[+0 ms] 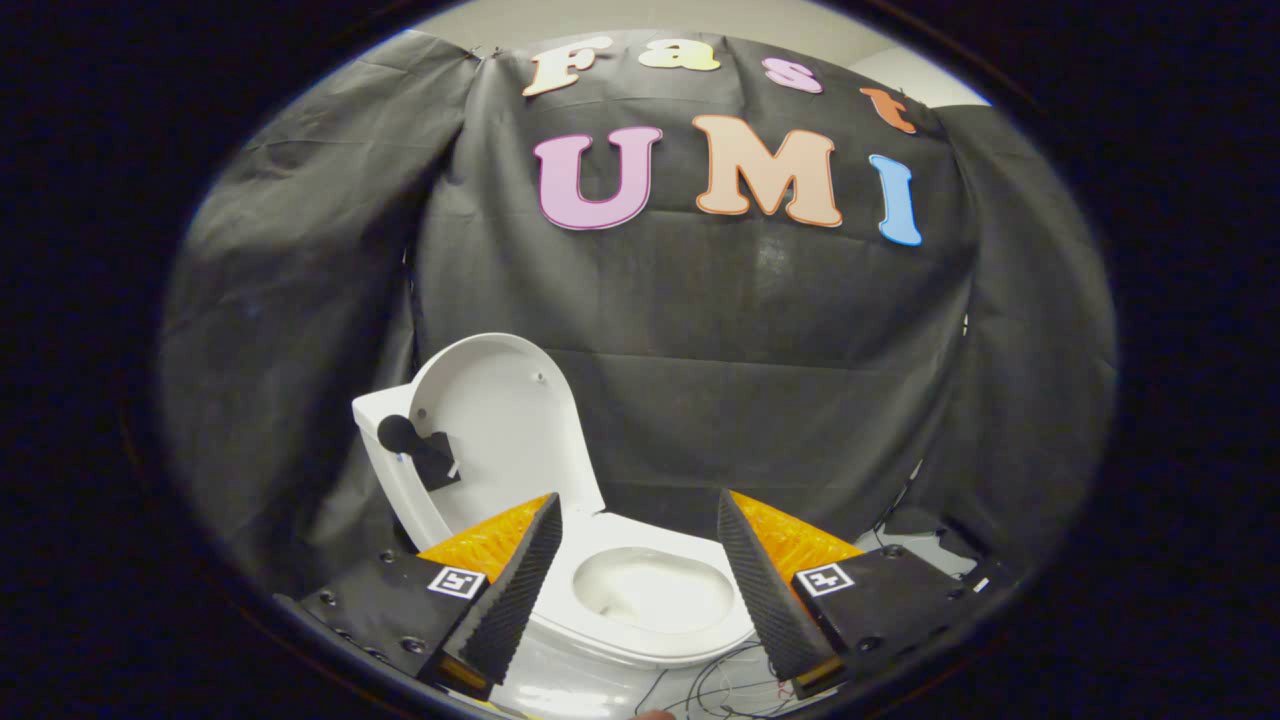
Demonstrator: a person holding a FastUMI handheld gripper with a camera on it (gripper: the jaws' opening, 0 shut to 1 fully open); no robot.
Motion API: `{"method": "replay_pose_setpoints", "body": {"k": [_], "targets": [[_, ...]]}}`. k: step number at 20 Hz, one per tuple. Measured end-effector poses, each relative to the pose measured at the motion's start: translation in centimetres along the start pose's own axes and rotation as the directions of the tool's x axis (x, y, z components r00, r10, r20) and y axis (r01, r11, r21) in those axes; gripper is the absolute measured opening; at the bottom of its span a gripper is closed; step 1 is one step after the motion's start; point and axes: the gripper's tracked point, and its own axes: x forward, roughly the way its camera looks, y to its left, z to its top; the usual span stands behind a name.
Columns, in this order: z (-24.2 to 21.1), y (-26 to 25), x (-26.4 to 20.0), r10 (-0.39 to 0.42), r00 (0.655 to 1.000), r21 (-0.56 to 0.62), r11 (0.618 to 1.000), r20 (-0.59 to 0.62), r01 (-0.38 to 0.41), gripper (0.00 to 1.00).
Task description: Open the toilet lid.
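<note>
Gripper [640, 510] spread wide, fingers [520, 580] gripping nothing, apart from everything. Just beyond and between them, white toilet [640, 640] with seat down and bowl [650, 590] exposed. Toilet lid [510, 420] already raised, standing upright and leaning back toward the tank [385, 450], behind the left finger. Small black knob-like handle [415, 445] fixed to the lid's left edge. Black cloth booth wall [750, 380] hanging behind. Thin dark wires [710, 685] lying on the floor beside the toilet base, ahead of the right finger
</note>
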Motion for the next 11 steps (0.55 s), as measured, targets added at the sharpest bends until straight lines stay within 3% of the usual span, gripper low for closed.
{"method": "replay_pose_setpoints", "body": {"k": [2,7,11], "targets": [[-0.9,-0.7,-0.8,0.013,1.0,0.003,1.0,0.024,-0.013,0.98],[-2.9,-4.4,-1.5,-0.061,0.996,0.065,0.996,0.061,0.057,0.99],[-0.8,-7.5,-1.3,-0.114,0.984,0.1,0.99,0.133,0.101,0.99]]}}
